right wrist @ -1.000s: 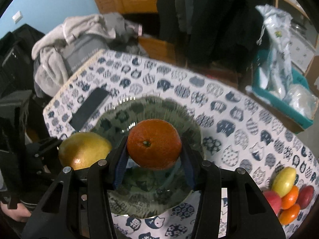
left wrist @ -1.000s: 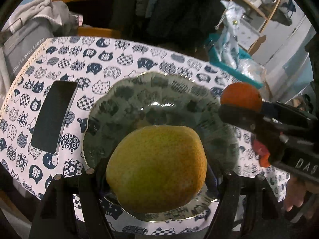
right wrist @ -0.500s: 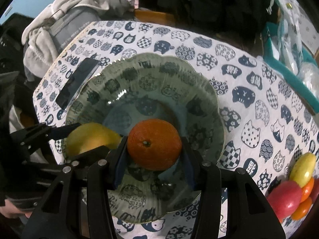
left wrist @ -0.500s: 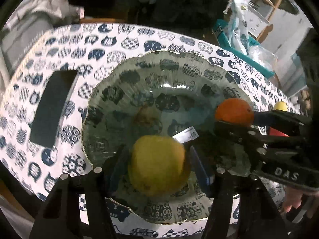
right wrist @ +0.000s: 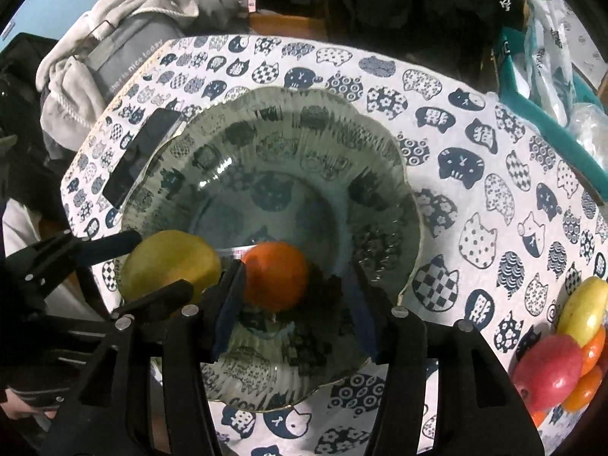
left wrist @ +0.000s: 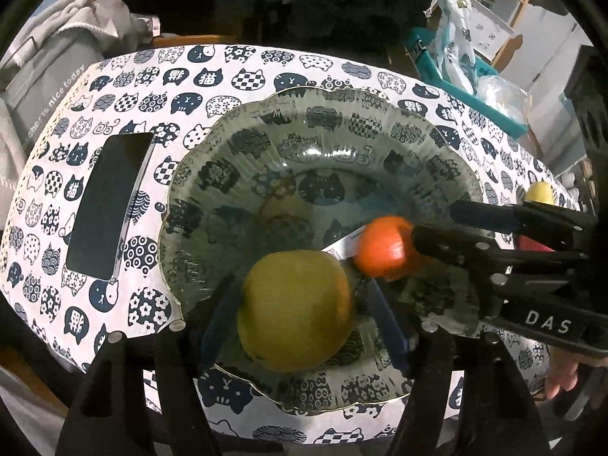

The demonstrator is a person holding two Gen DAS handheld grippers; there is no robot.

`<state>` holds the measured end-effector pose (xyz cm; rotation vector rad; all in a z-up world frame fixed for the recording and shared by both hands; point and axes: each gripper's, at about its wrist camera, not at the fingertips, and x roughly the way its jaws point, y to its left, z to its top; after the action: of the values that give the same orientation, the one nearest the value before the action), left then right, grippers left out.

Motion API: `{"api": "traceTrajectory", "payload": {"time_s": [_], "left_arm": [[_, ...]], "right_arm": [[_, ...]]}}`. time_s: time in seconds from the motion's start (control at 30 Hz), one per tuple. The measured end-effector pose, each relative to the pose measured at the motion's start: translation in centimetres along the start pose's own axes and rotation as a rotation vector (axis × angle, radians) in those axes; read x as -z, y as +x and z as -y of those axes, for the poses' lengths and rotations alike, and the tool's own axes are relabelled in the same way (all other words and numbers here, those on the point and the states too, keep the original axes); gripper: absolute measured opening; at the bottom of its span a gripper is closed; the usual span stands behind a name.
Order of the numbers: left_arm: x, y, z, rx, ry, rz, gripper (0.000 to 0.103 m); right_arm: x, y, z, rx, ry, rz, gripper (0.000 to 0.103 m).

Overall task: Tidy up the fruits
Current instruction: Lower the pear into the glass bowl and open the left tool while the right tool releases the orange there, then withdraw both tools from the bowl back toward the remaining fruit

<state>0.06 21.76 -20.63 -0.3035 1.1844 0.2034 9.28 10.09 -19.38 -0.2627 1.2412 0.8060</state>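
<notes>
On the cat-print tablecloth (left wrist: 266,64) in front of me sits a scalloped glass plate (left wrist: 342,121), and both of my grippers reach down into it. In the left wrist view, the left gripper (left wrist: 300,304) is at six o'clock on the plate, with a yellow-green pear (left wrist: 294,307) between its blue-padded fingers (left wrist: 389,326). Its jaws have just been opening again; I see a gap at the right-hand pad, while the other side is too blurred to judge, so I read it as released, the pear resting on the plate. The right gripper (right wrist: 292,296) comes in from three o'clock in that view. In its own view an orange (right wrist: 275,275) lies between its fingers, touching the left pad (right wrist: 228,300) and well clear of the right one. Those jaws have just been opening, so the grip is let go and the orange sits on the glass, just beside the pear at the plate's near side. A black phone (left wrist: 108,209) lies flat at nine o'clock of the plate, its edge touching or just under the rim. At four o'clock in the right wrist view a cluster of fruit (right wrist: 566,357) waits on the cloth: a red apple, a yellow one, small orange ones. A grey bundle of clothing (right wrist: 114,49) lies beyond the table at eleven o'clock.
</notes>
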Motion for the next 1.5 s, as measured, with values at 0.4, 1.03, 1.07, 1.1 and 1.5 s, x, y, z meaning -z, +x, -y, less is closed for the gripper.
{"api": "traceTrajectory", "payload": {"time_s": [0.4,1.03,1.07,1.1,1.5], "left_arm": [[-0.9,-3.6,2.8,0.054,0.017,0.076,0.077],[-1.5,-10.7,8.1,0.131,0.078,0.239,0.086],[-1.5,-11.2,8.6,0.130,0.088,0.252,0.086],[-1.5,-11.6,8.9,0.130,0.097,0.261,0.086],[-1.1,-16.2,13.5,0.188,0.179,0.359,0.090]], "right_arm": [[-0.2,-6.0,1.1,0.044,0.052,0.143,0.059],[2.3,-18.4,2.6,0.174,0.079,0.448,0.074],[2.5,-19.0,2.7,0.181,0.077,0.462,0.075],[2.7,-19.6,2.7,0.192,0.073,0.475,0.075],[6.0,-25.0,4.3,0.269,0.063,0.591,0.080]]}}
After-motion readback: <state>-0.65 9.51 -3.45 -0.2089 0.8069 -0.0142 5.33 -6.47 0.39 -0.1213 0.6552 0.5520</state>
